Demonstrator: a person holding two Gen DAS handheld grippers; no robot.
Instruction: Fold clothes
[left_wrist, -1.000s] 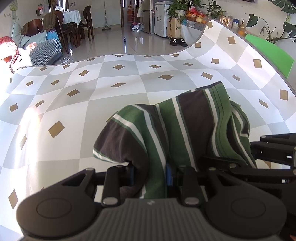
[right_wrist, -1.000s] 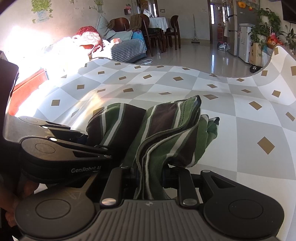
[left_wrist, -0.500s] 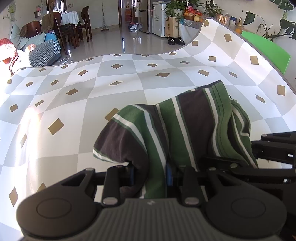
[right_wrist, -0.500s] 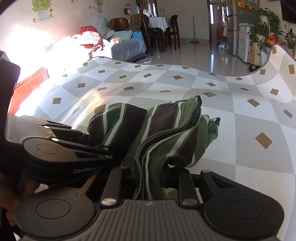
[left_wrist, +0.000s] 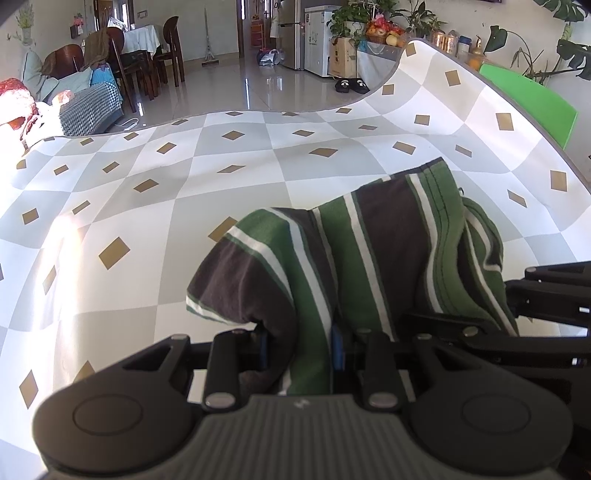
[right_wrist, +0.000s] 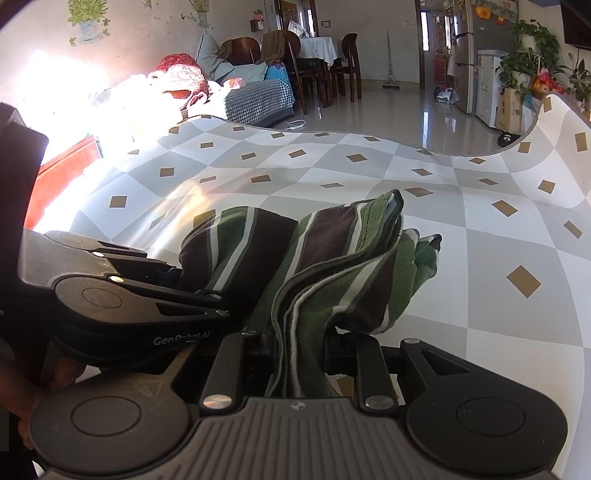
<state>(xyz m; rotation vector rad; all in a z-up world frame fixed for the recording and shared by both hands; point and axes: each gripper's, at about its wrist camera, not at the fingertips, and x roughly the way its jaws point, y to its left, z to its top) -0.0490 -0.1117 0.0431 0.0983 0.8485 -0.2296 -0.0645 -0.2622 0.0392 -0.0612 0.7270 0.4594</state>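
Green-striped garment: a green, brown and white striped shirt (left_wrist: 369, 258) is held bunched in several layers just above the checked tablecloth (left_wrist: 184, 184) on the table.
Left tongs: the left tongs (left_wrist: 299, 347) are clamped on a fold of the shirt.
Right tongs: the right tongs (right_wrist: 299, 347) are clamped on a thick stack of edges, close beside the left tool.
Change: almost nothing has shifted over the last second; only the cloth pattern has slid slightly in both views, so both grips have been carried together a little.
Meaning for the task: a fold appears to be under way, judged from the doubled layers; the bundle is not laid flat.
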